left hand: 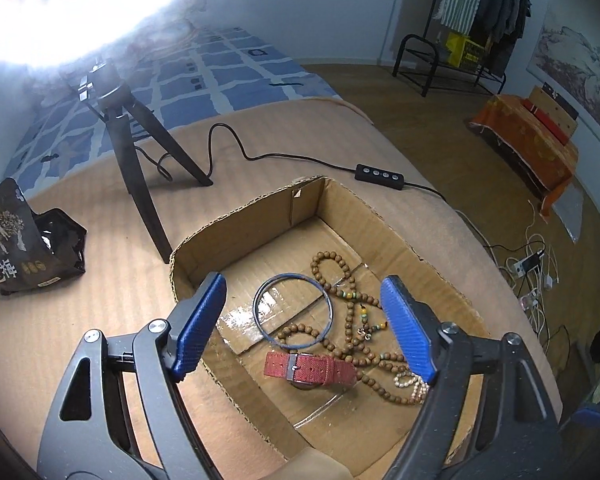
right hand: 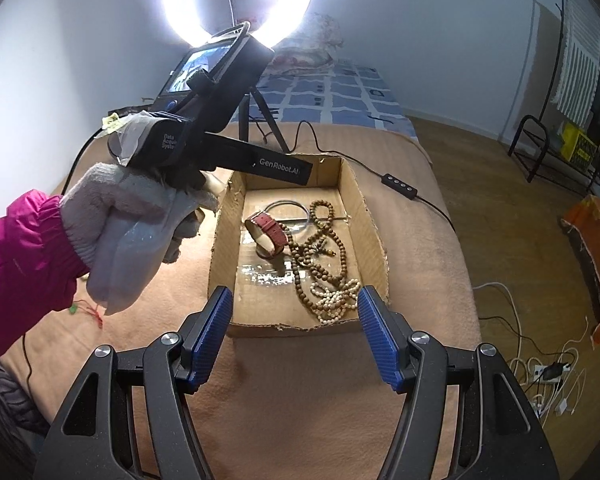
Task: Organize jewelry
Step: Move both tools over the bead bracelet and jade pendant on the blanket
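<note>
An open cardboard box point(left hand: 260, 216) point(right hand: 368, 216) sits on a tan blanket. Inside lie a red-strap watch point(left hand: 310, 367) point(right hand: 266, 232), a blue bangle point(left hand: 293, 310) point(right hand: 288, 205), brown wooden bead strands point(left hand: 340, 272) point(right hand: 320, 240) and a pale pearl strand point(left hand: 412, 382) point(right hand: 336, 298). My left gripper point(left hand: 304, 328) is open and empty, hovering over the box above the jewelry. In the right wrist view the left gripper's body point(right hand: 236, 152) reaches over the box's far left corner, held by a gloved hand. My right gripper point(right hand: 296, 336) is open and empty, just short of the box's near wall.
A ring light on a black tripod point(left hand: 140, 160) point(right hand: 256, 116) stands behind the box, its cable and remote point(left hand: 379, 176) point(right hand: 400, 186) trailing right. A dark snack bag point(left hand: 20, 240) lies left. The bed edge drops to a wooden floor with cables point(right hand: 548, 376).
</note>
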A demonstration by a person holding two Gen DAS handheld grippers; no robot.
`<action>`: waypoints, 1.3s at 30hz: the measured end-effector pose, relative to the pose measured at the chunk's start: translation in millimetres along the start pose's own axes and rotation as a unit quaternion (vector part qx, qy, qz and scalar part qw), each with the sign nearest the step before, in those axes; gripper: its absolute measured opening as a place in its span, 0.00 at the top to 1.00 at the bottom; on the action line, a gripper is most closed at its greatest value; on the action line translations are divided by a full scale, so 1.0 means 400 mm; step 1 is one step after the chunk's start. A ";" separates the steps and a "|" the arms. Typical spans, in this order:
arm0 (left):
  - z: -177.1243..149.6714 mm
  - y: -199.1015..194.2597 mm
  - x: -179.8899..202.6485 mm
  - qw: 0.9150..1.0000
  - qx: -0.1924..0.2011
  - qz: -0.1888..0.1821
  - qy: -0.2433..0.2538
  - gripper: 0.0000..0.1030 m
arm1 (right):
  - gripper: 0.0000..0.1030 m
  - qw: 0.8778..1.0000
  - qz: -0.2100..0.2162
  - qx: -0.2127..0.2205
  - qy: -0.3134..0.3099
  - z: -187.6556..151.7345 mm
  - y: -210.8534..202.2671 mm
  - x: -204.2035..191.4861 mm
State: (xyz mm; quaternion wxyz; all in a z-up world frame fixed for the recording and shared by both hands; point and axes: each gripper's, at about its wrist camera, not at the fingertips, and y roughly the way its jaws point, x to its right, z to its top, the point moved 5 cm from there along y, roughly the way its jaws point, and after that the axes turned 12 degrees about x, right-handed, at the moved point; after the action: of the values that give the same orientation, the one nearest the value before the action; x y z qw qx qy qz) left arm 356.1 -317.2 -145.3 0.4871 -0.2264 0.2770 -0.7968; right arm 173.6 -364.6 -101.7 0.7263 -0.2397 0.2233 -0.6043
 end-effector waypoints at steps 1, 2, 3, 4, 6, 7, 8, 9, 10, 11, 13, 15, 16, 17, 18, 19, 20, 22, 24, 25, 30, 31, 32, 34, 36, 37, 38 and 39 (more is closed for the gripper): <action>-0.001 -0.008 0.000 1.000 0.001 -0.001 0.001 0.21 | 0.38 1.000 0.000 0.000 -0.001 0.001 -0.001 -0.004; -0.001 -0.015 -0.001 1.000 0.003 -0.001 0.000 0.21 | 0.38 1.000 0.000 0.000 -0.003 0.001 -0.002 -0.007; 0.000 -0.024 -0.002 1.000 0.004 -0.002 -0.001 0.21 | 0.38 1.000 -0.001 0.001 -0.006 0.002 -0.003 -0.012; 0.001 -0.031 -0.005 1.000 0.006 -0.003 -0.003 0.21 | 0.38 1.000 -0.001 0.001 -0.007 0.004 -0.003 -0.015; 0.002 -0.051 -0.012 1.000 0.009 -0.002 -0.004 0.21 | 0.38 1.000 -0.003 0.002 -0.012 0.006 -0.007 -0.024; 0.003 -0.067 -0.017 1.000 0.013 0.000 -0.004 0.21 | 0.38 1.000 -0.003 0.003 -0.014 0.008 -0.007 -0.028; 0.005 -0.080 -0.021 1.000 0.015 0.001 -0.005 0.21 | 0.38 1.000 -0.004 0.003 -0.015 0.010 -0.009 -0.033; 0.005 -0.092 -0.025 1.000 0.017 0.003 -0.006 0.21 | 0.38 1.000 -0.004 0.004 -0.016 0.012 -0.012 -0.039; 0.007 -0.114 -0.033 1.000 0.021 0.006 -0.007 0.21 | 0.38 1.000 -0.004 0.005 -0.017 0.014 -0.014 -0.043; 0.008 -0.132 -0.039 1.000 0.025 0.008 -0.007 0.21 | 0.37 1.000 -0.004 0.007 -0.018 0.016 -0.018 -0.050; 0.010 -0.175 -0.054 0.999 0.033 0.012 -0.008 0.21 | 0.37 1.000 -0.005 0.009 -0.020 0.020 -0.025 -0.059; 0.010 -0.216 -0.070 0.999 0.041 0.018 -0.006 0.21 | 0.33 1.000 -0.011 0.012 -0.018 0.025 -0.036 -0.070; 0.008 -0.249 -0.082 0.999 0.049 0.022 -0.004 0.21 | 0.26 1.000 -0.013 0.015 -0.015 0.028 -0.043 -0.075; 0.006 -0.274 -0.093 0.998 0.055 0.025 -0.002 0.21 | 0.24 1.000 -0.014 0.019 -0.012 0.030 -0.050 -0.080; 0.002 -0.303 -0.107 0.998 0.061 0.029 0.000 0.21 | 0.23 1.000 -0.013 0.023 -0.009 0.033 -0.056 -0.084; -0.004 -0.331 -0.121 0.997 0.066 0.032 -0.001 0.21 | 0.23 1.000 -0.011 0.027 -0.004 0.035 -0.062 -0.091; -0.010 -0.356 -0.136 0.997 0.071 0.036 -0.002 0.21 | 0.23 1.000 -0.007 0.030 0.003 0.036 -0.068 -0.099; -0.029 -0.409 -0.171 0.996 0.074 0.047 -0.003 0.21 | 0.23 0.999 0.001 0.032 0.018 0.037 -0.075 -0.112; -0.054 -0.458 -0.202 0.995 0.078 0.053 0.004 0.21 | 0.23 0.999 0.008 0.032 0.032 0.040 -0.077 -0.128; -0.068 -0.482 -0.219 0.995 0.081 0.057 0.008 0.21 | 0.23 0.999 0.013 0.031 0.040 0.041 -0.076 -0.138; -0.146 -0.569 -0.306 0.994 0.074 0.075 0.022 0.21 | 0.23 0.998 0.022 0.024 0.057 0.041 -0.076 -0.190; -0.170 -0.584 -0.331 0.994 0.071 0.081 0.021 0.21 | 0.23 0.998 0.025 0.021 0.056 0.040 -0.075 -0.202; -0.186 -0.591 -0.348 0.994 0.069 0.085 0.019 0.21 | 0.23 0.998 0.028 0.017 0.054 0.038 -0.074 -0.217; -0.230 -0.603 -0.393 0.994 0.059 0.090 0.008 0.21 | 0.22 0.998 0.033 0.013 0.048 0.034 -0.071 -0.243; -0.269 -0.606 -0.431 0.995 0.048 0.089 -0.008 0.21 | 0.22 0.999 0.039 0.004 0.036 0.027 -0.064 -0.276; -0.287 -0.605 -0.449 0.995 0.042 0.088 -0.018 0.21 | 0.22 0.999 0.043 0.000 0.031 0.023 -0.060 -0.291; -0.303 -0.604 -0.463 0.995 0.037 0.087 -0.027 0.21 | 0.22 0.999 0.047 -0.004 0.027 0.018 -0.057 -0.306; -0.318 -0.604 -0.474 0.995 0.033 0.087 -0.032 0.21 | 0.22 0.998 0.051 -0.006 0.024 0.013 -0.054 -0.319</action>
State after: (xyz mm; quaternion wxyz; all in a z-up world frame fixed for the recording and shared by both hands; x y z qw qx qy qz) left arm 198.9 -28.2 -97.5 0.5701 -0.2111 0.2534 -0.7524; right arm 138.4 -241.8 -80.0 0.7492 -0.2176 0.2569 -0.5704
